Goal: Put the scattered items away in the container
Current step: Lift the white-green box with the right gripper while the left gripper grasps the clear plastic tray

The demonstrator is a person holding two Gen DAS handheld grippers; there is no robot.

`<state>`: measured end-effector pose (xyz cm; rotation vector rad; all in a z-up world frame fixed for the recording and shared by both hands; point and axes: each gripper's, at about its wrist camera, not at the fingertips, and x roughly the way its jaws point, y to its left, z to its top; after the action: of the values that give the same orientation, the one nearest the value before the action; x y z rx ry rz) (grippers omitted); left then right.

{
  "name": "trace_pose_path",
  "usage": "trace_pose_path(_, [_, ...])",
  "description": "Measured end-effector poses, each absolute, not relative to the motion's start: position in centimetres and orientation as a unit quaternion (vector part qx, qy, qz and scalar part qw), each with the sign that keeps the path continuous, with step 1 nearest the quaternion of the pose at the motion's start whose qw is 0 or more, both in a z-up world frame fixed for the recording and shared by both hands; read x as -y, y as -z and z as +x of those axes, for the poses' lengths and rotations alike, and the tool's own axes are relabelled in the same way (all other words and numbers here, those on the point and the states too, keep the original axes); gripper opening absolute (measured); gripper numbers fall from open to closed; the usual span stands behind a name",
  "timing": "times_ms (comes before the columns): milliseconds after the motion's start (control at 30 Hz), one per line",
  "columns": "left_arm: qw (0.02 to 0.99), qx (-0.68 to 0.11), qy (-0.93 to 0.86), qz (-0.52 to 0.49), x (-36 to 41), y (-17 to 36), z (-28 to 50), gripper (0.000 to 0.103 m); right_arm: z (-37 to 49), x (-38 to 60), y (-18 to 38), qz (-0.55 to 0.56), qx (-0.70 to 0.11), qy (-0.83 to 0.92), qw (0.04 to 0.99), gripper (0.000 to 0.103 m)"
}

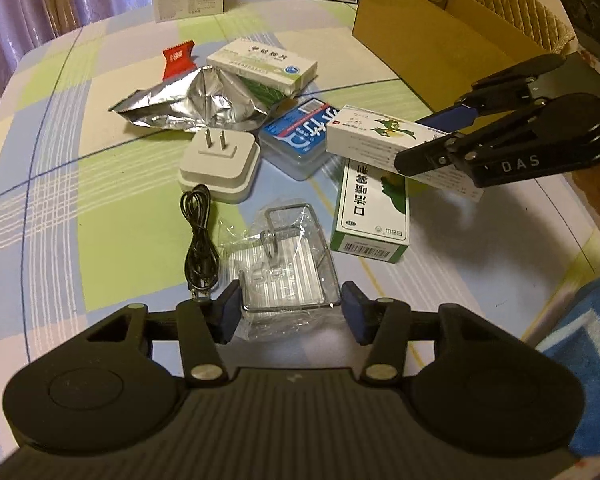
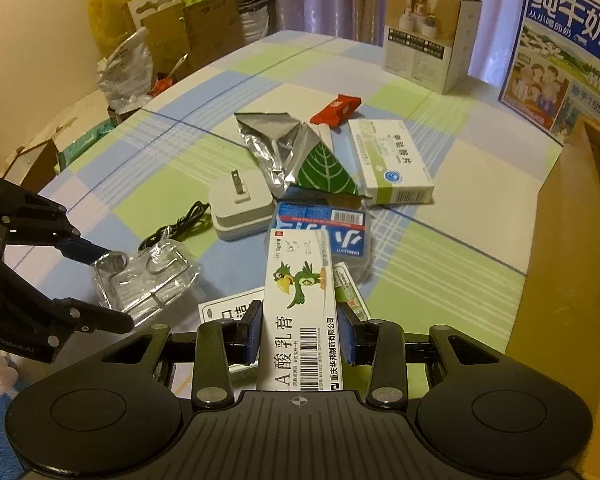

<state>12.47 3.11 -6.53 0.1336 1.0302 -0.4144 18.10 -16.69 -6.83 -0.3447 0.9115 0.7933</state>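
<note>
My right gripper is shut on a white ointment box with a green bird and holds it above the table; the box also shows in the left wrist view. My left gripper is open around a clear plastic-wrapped wire holder, its pads apart from the wrap; this holder shows in the right wrist view too. A white plug adapter, black cable, foil pouch, blue box, green-white box and red packet lie scattered. The cardboard container stands at the far right.
A pale medicine box lies behind the foil. A small carton and a milk poster box stand at the table's far edge. Bags and cartons are stacked beyond the table's left edge.
</note>
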Motion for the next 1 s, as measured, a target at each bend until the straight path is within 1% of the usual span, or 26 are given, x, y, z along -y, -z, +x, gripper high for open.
trace_pose_path(267, [0.856,-0.474,0.196,0.063,-2.8,4.4,12.0,0.047,17.4,16.8,4.8,-0.151,-0.405,-0.373,0.821,0.035])
trace_pose_path(500, [0.865,-0.453,0.205,0.070,-1.0,1.4,12.5,0.047,17.3,19.2,0.9,-0.127,-0.376,-0.345,0.850,0.035])
trace_pose_path(767, [0.867,-0.419,0.256,0.083,5.5,-2.2,14.2,0.047,18.3,26.0,-3.9,-0.100,-0.353,-0.263,0.892,0.035])
trace_pose_path(1000, [0.860,-0.396,0.310,0.087,12.7,-4.3,16.3,0.047,20.0,33.6,-4.7,-0.083,-0.359,-0.191,0.910,0.035])
